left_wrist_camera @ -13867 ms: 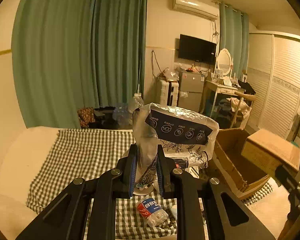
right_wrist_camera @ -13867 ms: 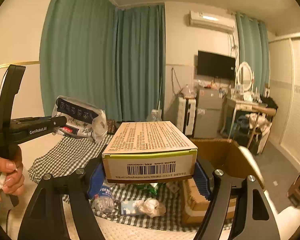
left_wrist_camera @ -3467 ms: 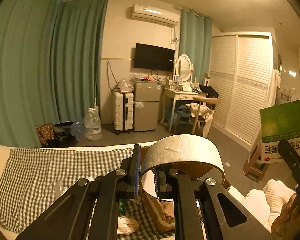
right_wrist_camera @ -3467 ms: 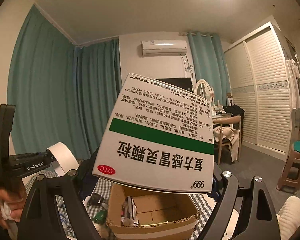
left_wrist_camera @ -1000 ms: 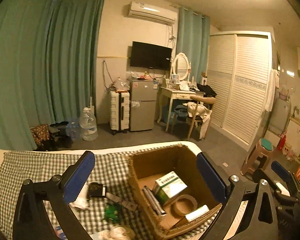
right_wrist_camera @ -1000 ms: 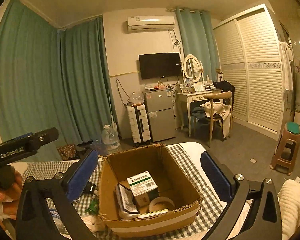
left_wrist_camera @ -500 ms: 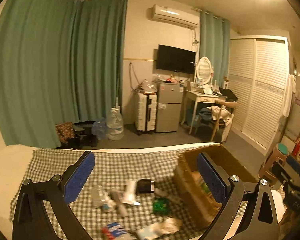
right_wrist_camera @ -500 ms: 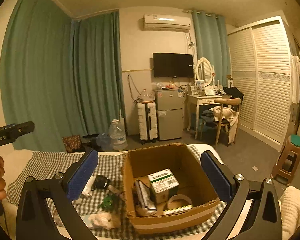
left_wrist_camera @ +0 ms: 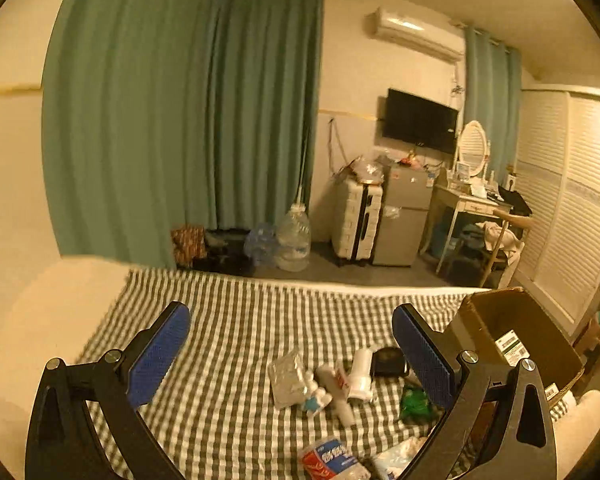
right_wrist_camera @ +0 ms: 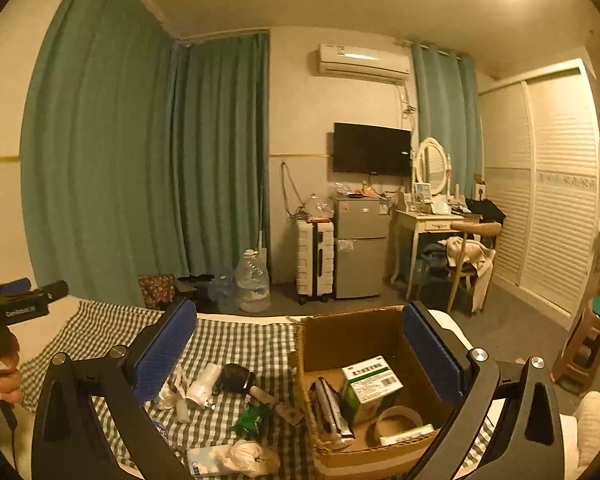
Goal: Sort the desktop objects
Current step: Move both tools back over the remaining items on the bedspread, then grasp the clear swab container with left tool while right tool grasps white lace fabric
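My left gripper (left_wrist_camera: 292,356) is open and empty above a checkered cloth (left_wrist_camera: 236,332). Under it lie a clear plastic bag (left_wrist_camera: 288,376), a white bottle (left_wrist_camera: 360,372), a black object (left_wrist_camera: 388,362), a green packet (left_wrist_camera: 414,402) and a red-labelled bottle (left_wrist_camera: 332,460). My right gripper (right_wrist_camera: 298,354) is open and empty, held over the left rim of the cardboard box (right_wrist_camera: 352,340). Inside the box are a green-and-white medicine box (right_wrist_camera: 370,384), a tape roll (right_wrist_camera: 398,420) and a flat packet (right_wrist_camera: 328,404). In the right wrist view, a hand (right_wrist_camera: 0,372) holds the left gripper (right_wrist_camera: 56,288) at the far left.
The cloth covers a pale bed (left_wrist_camera: 48,320). A white crumpled bag (right_wrist_camera: 244,458) lies near the front edge. Beyond the bed stand water jugs (right_wrist_camera: 252,280), a suitcase (right_wrist_camera: 316,268), a small fridge (right_wrist_camera: 360,244), a desk with a chair (right_wrist_camera: 468,256) and a stool (right_wrist_camera: 588,340).
The left wrist view has swung left, away from the box and over the loose items on the cloth. The right gripper shifted slightly left. Both grippers stay open and empty.
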`<state>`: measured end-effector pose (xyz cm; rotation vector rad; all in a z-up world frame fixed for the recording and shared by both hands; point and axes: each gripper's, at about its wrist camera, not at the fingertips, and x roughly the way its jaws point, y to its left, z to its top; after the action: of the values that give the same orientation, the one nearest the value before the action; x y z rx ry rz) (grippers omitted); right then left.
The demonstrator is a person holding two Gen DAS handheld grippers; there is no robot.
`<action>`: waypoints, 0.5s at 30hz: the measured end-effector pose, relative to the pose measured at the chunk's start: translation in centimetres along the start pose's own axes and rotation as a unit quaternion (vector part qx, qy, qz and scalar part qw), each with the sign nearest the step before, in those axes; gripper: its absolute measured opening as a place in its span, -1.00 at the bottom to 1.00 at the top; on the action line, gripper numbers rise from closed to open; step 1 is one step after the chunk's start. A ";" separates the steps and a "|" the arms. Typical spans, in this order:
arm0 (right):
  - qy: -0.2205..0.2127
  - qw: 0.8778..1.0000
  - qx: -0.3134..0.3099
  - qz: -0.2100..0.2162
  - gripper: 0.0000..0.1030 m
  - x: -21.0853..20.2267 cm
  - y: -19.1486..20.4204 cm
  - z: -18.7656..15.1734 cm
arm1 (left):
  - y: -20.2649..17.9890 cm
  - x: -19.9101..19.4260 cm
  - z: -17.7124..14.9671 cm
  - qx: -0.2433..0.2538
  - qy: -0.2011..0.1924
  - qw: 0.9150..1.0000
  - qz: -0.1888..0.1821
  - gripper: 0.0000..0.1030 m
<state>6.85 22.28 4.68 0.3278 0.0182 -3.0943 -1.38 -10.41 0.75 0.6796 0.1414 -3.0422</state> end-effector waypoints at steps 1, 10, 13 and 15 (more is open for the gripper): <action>0.003 1.000 -0.004 0.004 0.99 0.4 0.6 -0.3 | 0.3 0.7 -0.6 -0.005 0.016 1.000 -0.005 1.00; 0.062 0.997 -0.005 0.049 0.99 4.9 3.4 -5.6 | 0.8 6.1 -6.8 -0.005 0.081 0.997 0.005 1.00; 0.090 0.993 -0.026 0.066 0.99 6.6 4.8 -7.6 | -0.2 7.6 -8.2 0.008 0.114 0.993 0.002 1.00; 0.112 0.990 -0.041 0.079 0.99 7.6 5.7 -9.1 | -0.6 8.3 -9.2 0.006 0.141 0.990 -0.009 1.00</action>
<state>1.47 16.51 -5.87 0.6385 0.1183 -2.8758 -5.03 -8.94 -11.04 1.1116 0.1344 -2.9490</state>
